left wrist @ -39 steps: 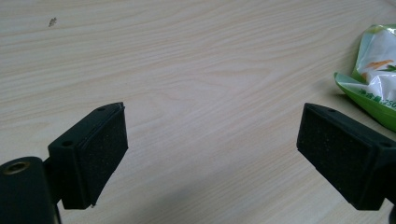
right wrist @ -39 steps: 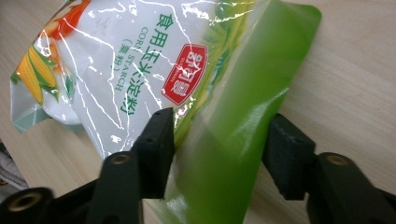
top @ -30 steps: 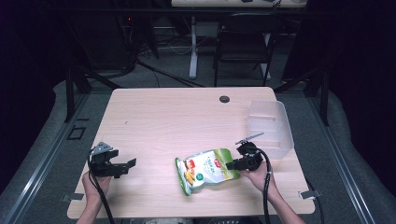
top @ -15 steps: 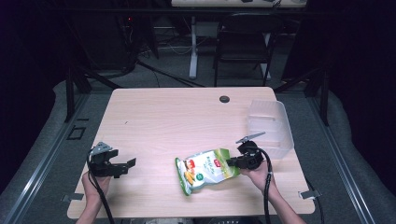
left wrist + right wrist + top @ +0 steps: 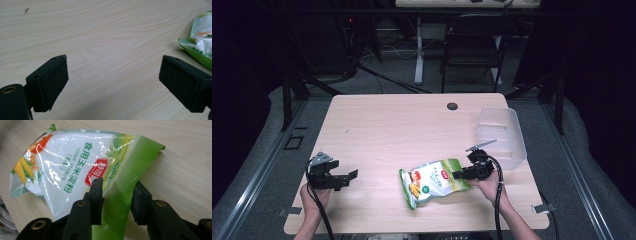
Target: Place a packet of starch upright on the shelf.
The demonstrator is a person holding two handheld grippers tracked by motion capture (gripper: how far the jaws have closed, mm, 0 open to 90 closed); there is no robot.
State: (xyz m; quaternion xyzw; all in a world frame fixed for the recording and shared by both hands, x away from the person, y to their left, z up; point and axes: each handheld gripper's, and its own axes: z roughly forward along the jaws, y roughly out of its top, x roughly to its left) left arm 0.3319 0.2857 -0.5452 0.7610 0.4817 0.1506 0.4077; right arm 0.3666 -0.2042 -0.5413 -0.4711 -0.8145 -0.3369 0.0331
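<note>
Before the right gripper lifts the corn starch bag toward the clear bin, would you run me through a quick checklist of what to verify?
1. Right gripper on the bag: jaws straddle the green end; whether they pinch it firmly, cannot tell.
2. Where it bites: on the flat sealed end, not the filled part: ok.
3. Bin standing open-topped at the table's far right, beyond the bag: ok.
4. Bin contents: looks empty through the clear walls; cannot tell for sure.
5. Left gripper open, well left of the bag, holding nothing: ok.
6. Tabletop between bag and bin bare: ok.
</note>
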